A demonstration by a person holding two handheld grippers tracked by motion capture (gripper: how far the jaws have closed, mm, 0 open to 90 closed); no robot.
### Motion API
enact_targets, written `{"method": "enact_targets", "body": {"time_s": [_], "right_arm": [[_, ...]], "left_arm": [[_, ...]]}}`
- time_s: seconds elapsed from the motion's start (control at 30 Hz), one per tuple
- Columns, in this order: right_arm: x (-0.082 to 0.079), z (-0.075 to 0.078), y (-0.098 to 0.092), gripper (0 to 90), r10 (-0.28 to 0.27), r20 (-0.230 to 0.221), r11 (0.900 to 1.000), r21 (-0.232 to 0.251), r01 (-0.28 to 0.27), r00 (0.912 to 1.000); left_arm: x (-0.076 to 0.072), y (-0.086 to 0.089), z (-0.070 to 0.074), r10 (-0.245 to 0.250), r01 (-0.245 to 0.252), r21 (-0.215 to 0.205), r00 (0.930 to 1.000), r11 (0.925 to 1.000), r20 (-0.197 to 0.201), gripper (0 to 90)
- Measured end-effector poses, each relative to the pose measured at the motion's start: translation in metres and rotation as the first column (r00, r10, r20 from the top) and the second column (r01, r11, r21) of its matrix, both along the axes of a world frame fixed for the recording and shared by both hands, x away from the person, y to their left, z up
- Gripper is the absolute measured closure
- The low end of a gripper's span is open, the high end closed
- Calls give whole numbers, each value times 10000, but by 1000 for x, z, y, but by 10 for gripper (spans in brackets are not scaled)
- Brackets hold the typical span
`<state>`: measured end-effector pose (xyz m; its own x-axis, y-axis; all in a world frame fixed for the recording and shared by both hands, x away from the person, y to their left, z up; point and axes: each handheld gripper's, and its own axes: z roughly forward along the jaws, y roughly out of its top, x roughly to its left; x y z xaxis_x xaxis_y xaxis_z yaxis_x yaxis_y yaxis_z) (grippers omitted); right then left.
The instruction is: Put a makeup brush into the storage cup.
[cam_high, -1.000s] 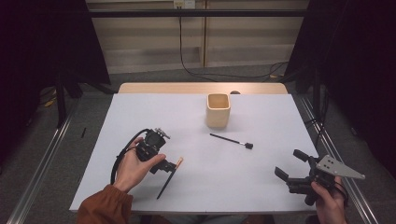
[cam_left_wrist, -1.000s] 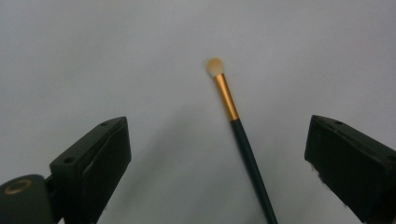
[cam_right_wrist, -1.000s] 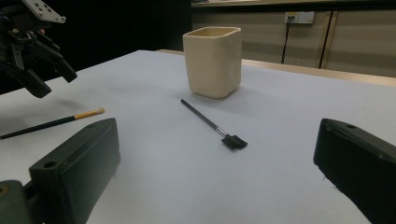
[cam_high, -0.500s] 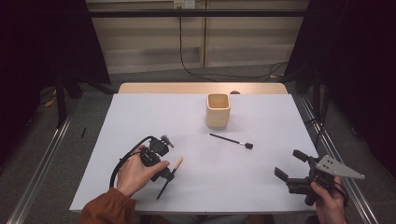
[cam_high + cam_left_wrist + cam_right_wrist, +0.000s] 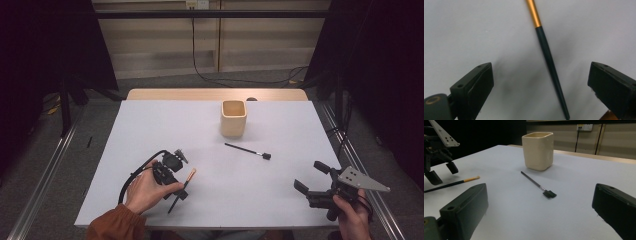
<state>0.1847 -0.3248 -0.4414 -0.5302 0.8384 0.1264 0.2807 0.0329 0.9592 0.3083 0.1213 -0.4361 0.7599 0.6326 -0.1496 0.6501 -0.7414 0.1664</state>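
Observation:
A thin brush with a black handle and a gold-orange ferrule [image 5: 190,175] lies on the white table near its front left. My left gripper [image 5: 179,189], held in a hand, points down over it. In the left gripper view the handle [image 5: 549,62] lies on the table between the two open jaws [image 5: 541,82], touching neither. My right gripper [image 5: 309,176] stands open at the front right with nothing between its jaws [image 5: 540,205]. It faces a second black brush [image 5: 536,184] and a cream cup [image 5: 538,151].
The cream cup [image 5: 233,118] stands upright at the table's middle back. The second black brush [image 5: 247,150] lies just in front of it. The table top [image 5: 150,125] has a wooden strip at its far edge. Metal rails run along both sides.
My left gripper has come down and a little nearer, so its open jaws now straddle the gold-ferruled brush. The right gripper has stayed put.

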Motion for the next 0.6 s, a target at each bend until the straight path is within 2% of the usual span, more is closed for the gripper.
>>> {"method": "enact_targets", "body": {"time_s": [0.1,0.17,0.27,0.3,0.37,0.4,0.6], "right_arm": [[0,0,0,0,-18,-32,10000,0,18,10000],[0,0,0,0,-30,-31,10000,-8,30,10000],[0,0,0,0,-17,-24,10000,-26,17,10000],[0,0,0,0,-16,-27,10000,-29,15,10000],[-1,0,0,0,-19,-27,10000,-28,19,10000],[-1,0,-1,0,-15,-19,10000,-24,15,10000],[0,0,0,0,15,-21,10000,-29,-15,10000]], "left_arm": [[-2,-4,-3,-118,119,317,9999,9994,-47,61],[-3,-5,-5,-184,188,490,9998,9986,-72,93],[-4,-5,-6,-94,97,360,9999,9993,-97,192],[-4,-4,-5,-74,76,242,9999,9997,-80,338],[-4,-5,-5,-24,26,272,10000,9996,-65,343],[-4,-5,-5,41,-40,254,10000,9997,-50,382],[-3,-4,-5,226,-225,237,9997,9995,-30,445]]}}
